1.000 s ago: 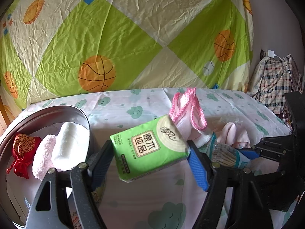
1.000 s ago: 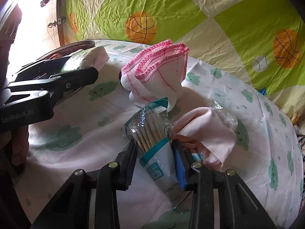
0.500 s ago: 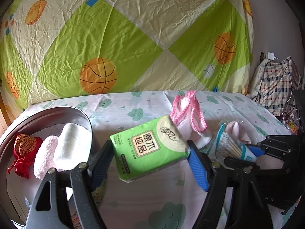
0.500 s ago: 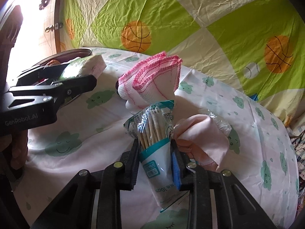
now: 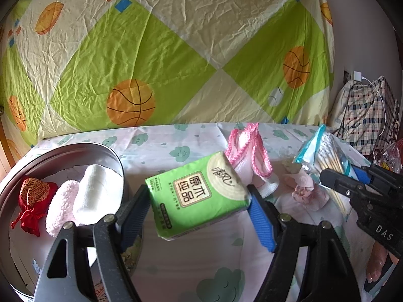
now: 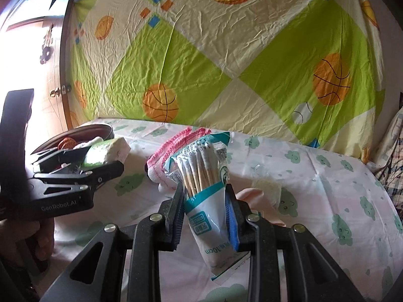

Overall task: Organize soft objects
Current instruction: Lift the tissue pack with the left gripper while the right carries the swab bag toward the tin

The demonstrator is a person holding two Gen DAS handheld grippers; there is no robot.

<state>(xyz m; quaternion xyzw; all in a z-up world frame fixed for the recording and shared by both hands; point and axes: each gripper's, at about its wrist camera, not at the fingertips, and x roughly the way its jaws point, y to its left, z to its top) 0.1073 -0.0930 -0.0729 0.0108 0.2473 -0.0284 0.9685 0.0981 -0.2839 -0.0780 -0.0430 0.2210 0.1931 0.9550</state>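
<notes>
three soft things lie in the round metal tin (image 5: 114, 156) at the lower left of the left wrist frame: a red pouch (image 5: 31, 201), a pink fluffy roll (image 5: 60, 205) and a white roll (image 5: 97, 188). the left tongs (image 5: 199, 206) pinch a green tissue pack (image 5: 196, 195) just right of the tin. the right tongs (image 6: 205, 214) pinch a cotton swab bag (image 6: 206, 176) upright at frame centre, above the bench. a pink-edged cloth (image 5: 248, 156) and a pale pink cloth (image 5: 306, 188) lie on the cloud-print cover (image 5: 176, 259). a basketball-print sheet (image 5: 151, 50) fills the upper frame.
</notes>
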